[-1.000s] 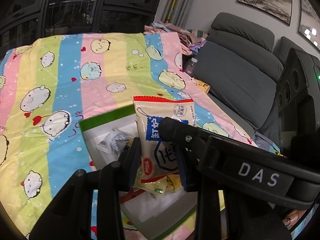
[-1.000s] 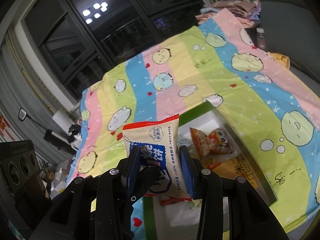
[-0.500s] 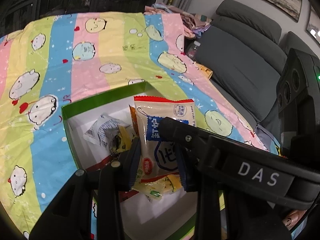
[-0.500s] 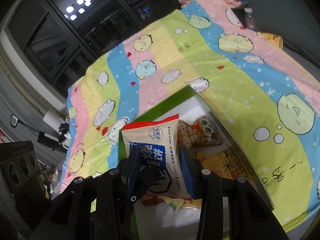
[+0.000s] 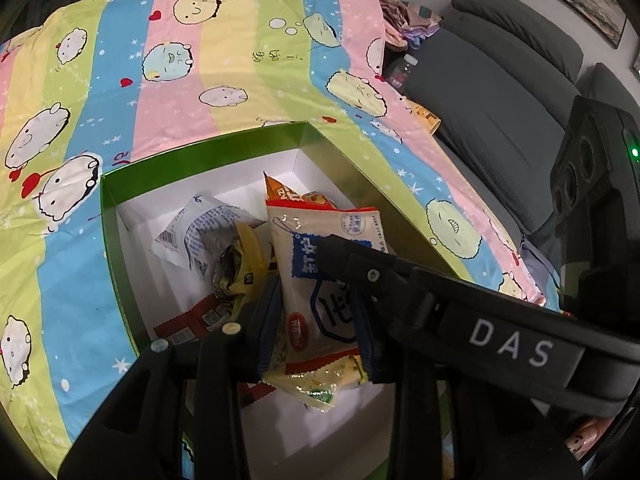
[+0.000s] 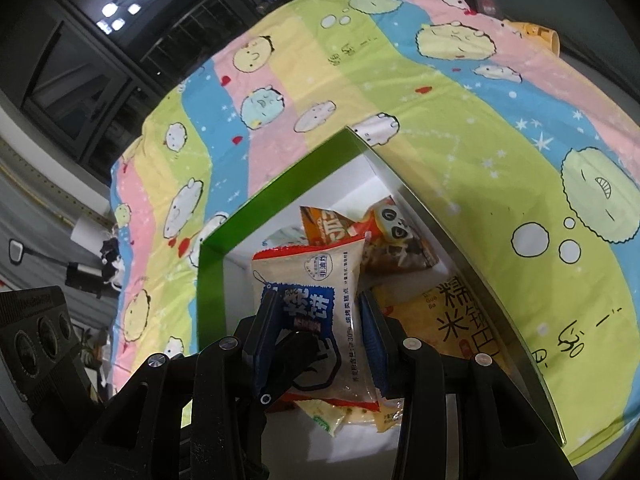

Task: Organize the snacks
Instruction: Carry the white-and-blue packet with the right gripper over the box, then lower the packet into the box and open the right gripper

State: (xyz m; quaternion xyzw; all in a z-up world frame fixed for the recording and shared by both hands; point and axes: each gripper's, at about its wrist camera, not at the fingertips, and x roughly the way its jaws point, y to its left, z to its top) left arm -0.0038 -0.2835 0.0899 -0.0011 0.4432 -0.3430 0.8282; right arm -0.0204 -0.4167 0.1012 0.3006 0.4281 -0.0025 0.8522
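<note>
Two cracker packets, one pinched in each tongs, hang over the box.
Left tongs grip a packet; right tongs grip a blue-labelled packet. At twelve o'clock, the green box already holds several snacks; both packets remain unreleased.

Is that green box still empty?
No, the green box already holds several snack packets, among them an orange packet and a crumpled white wrapper.

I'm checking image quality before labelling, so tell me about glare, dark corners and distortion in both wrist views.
Left wrist view: fisheye bends the green box rim, corners go black, packet sharp. Right wrist view: ceiling lights reflected in the dark window blow out white; its packet stays readable.
</note>
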